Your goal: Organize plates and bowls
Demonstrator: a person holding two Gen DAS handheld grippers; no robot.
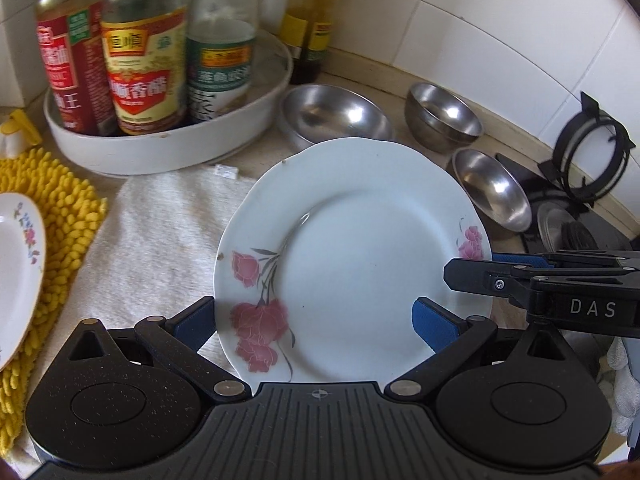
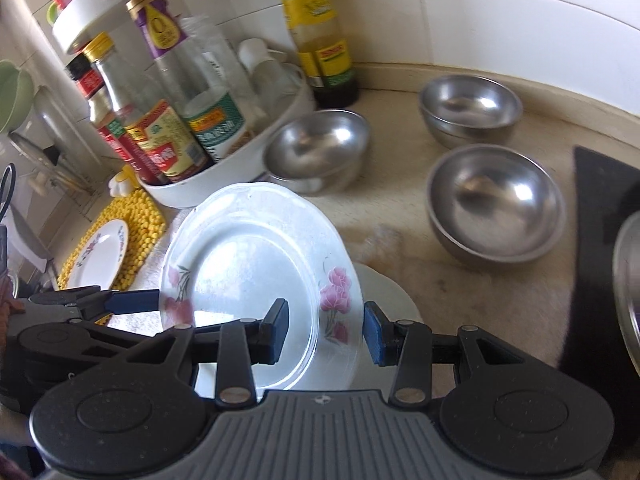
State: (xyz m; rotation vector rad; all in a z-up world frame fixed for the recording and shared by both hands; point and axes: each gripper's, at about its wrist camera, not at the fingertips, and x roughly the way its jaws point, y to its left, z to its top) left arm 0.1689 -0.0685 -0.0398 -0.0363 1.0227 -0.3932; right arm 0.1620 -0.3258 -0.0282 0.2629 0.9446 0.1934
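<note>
1. Both grippers pinch a glossy round plate point(image 1: 360, 248) with pink flowers: left gripper point(image 1: 314, 322), right gripper point(image 2: 326, 332).
2. It hangs tilted above a nubby white towel point(image 1: 168, 240).
3. Shiny steel bowls point(image 2: 496, 204) sit behind it.

We read the white letters "DAS" on the black body of the right gripper point(image 1: 468, 270), which enters from the right of the left gripper point(image 1: 314, 320). Beyond the left gripper's fingers, far left, the yellow-labelled bottle point(image 1: 144, 52) carries "恒顺" and "香醋". The purple neck label point(image 2: 160, 28) in the right wrist view shows "0". Other labels are too blurred to read.
</note>
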